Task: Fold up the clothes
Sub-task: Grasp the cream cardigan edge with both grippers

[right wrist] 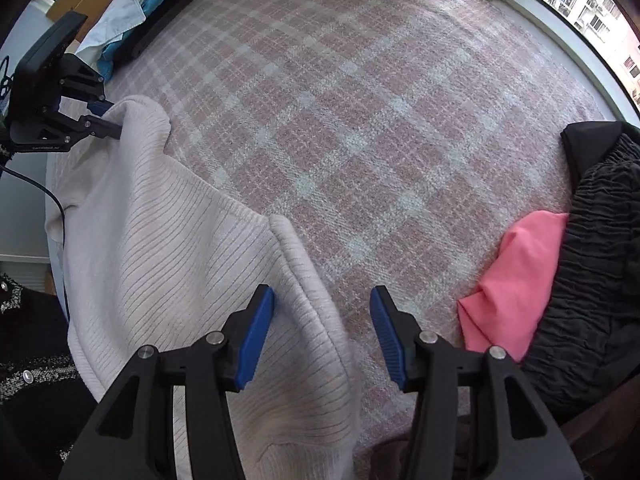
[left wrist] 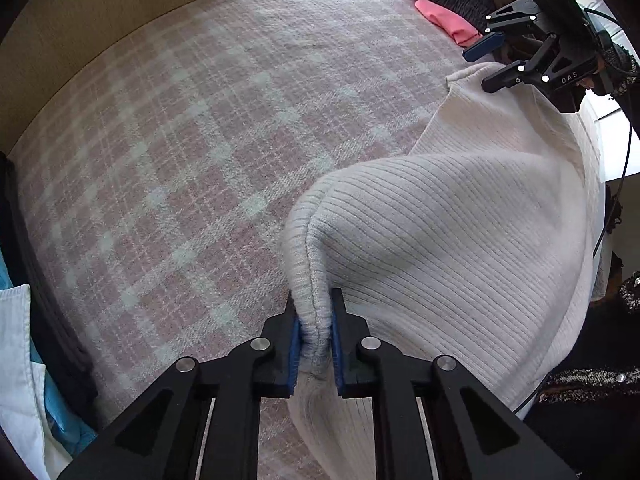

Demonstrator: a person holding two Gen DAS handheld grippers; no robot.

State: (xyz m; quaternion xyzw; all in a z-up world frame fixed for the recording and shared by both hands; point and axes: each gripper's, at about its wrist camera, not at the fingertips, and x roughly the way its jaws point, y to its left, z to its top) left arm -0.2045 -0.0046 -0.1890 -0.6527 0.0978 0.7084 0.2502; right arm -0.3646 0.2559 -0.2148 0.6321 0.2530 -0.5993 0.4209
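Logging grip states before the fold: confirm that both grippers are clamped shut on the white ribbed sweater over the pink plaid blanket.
Not quite. Only the left gripper is shut on the white ribbed sweater. The right wrist view shows the right gripper open, its blue pads apart with the sweater's edge lying between them, unpinched. The pink plaid blanket underneath is as stated.

Left claw: matte black linkage arms, silver pivot screws, ribbed blue finger pads. Right claw: same build; body marked "DAS" in white; black cable trails behind. Person's sleeve: black, tweed-trimmed, metallic buttons.
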